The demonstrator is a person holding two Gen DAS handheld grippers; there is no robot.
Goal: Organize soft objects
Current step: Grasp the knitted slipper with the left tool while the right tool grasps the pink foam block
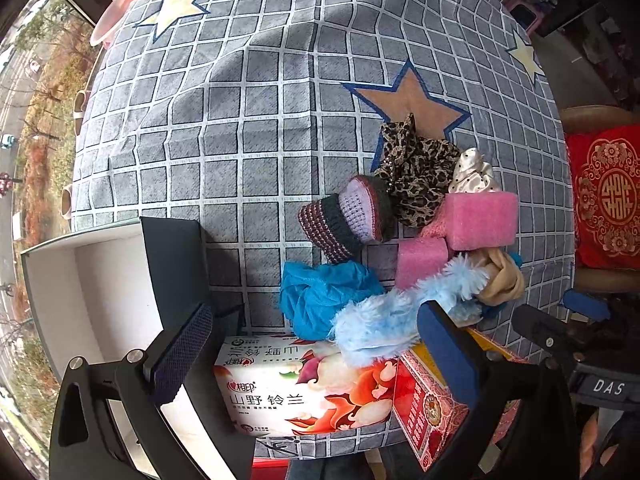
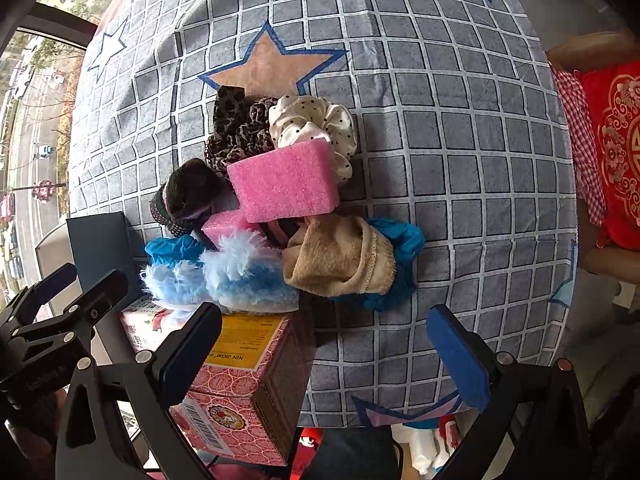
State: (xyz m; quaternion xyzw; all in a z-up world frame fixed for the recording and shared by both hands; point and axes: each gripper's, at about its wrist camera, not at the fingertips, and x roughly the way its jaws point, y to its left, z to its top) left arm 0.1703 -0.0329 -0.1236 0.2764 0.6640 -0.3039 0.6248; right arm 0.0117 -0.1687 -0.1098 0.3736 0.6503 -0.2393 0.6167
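Observation:
A pile of soft things lies on the checked tablecloth (image 2: 460, 140): a leopard scrunchie (image 1: 416, 176), a polka-dot scrunchie (image 2: 316, 120), a big pink sponge (image 2: 284, 180) over a smaller one (image 1: 420, 258), a knitted dark and lilac piece (image 1: 348, 216), a blue mesh cloth (image 1: 320, 292), a pale-blue fluffy piece (image 2: 232, 276) and a beige cloth (image 2: 340, 260). My left gripper (image 1: 316, 360) is open, just short of the fluffy piece. My right gripper (image 2: 326, 356) is open too, below the beige cloth. Neither holds anything.
A flowered tissue pack (image 1: 300, 392) and a red patterned box (image 2: 248, 380) lie at the table's near edge under the fluffy piece. A white open box (image 1: 80, 288) with a dark lid (image 1: 176, 256) sits at the left. A red cushion (image 1: 608, 196) is on a chair to the right.

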